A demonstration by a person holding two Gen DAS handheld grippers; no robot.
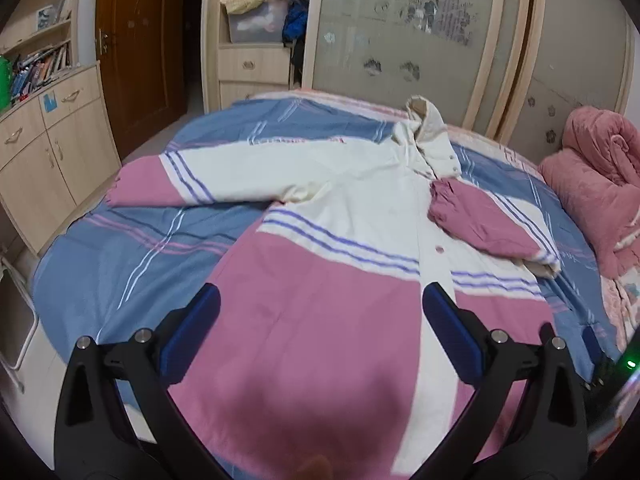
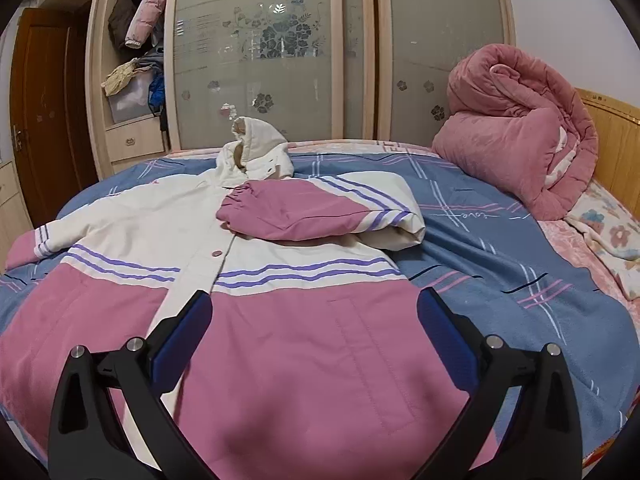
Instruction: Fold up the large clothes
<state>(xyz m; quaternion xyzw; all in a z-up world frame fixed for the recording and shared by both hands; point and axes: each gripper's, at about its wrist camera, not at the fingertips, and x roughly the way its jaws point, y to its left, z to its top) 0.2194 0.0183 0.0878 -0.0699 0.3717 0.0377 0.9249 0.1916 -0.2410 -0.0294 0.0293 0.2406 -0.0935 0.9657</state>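
Since the fold has barely begun, read these from the biggest thing down:
Bed (image 2: 500, 280): it carries everything; you have its blue plaid cover under and ahead of both tools.
Jacket (image 2: 304, 344): the pink and cream hooded jacket lies front-up, spread flat right below and ahead of your fingers.
Done: the right sleeve (image 2: 304, 212) is folded in across the chest, ahead of your right hand-held gripper (image 2: 314, 310).
Left: the left sleeve (image 1: 200, 176) lies stretched out ahead-left of your left hand-held gripper (image 1: 320, 304); I judge the body folds are also undone.
Grip: both are released, jaws spread wide, holding nothing.
Hidden: the near hem is cut off beneath the tools; the hood (image 2: 256, 148) is rumpled, its lining hard to read.
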